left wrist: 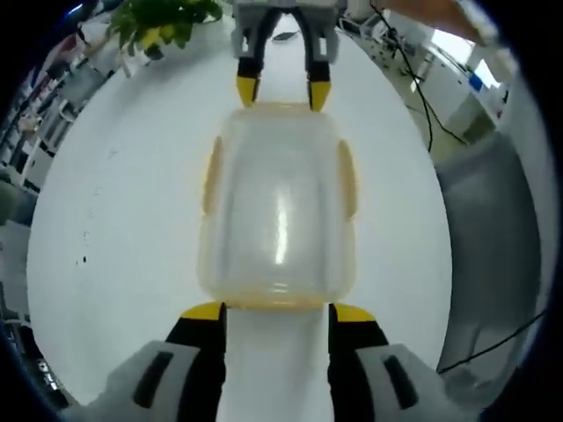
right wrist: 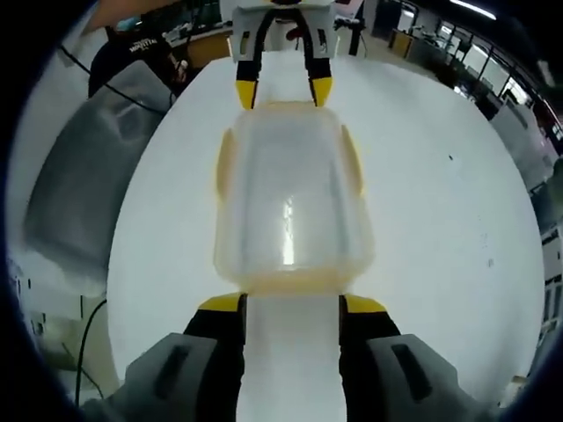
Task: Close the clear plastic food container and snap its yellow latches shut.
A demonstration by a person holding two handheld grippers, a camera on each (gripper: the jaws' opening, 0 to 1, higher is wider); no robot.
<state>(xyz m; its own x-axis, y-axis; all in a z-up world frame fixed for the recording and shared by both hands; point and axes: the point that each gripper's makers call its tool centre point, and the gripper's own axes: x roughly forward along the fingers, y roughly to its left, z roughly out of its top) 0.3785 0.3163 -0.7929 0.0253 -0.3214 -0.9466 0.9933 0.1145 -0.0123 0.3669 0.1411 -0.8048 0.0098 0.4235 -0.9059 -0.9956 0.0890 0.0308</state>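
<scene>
Now we see, nearest in the left gripper view, our left gripper (left wrist: pixel 277 310) with its jaws spread, the tips just beside the near short end of the container (left wrist: pixel 278 207). It lies on the white table (left wrist: pixel 114 220), lid on, and its long axis runs straight away from us, between both grippers. Yellow latches (left wrist: pixel 211 174) sit on its long sides. At the far end the right gripper (left wrist: pixel 283 91) faces us, jaws also spread. In the right gripper view a dark garment (right wrist: pixel 132 53) carries white writing, too small to read.
</scene>
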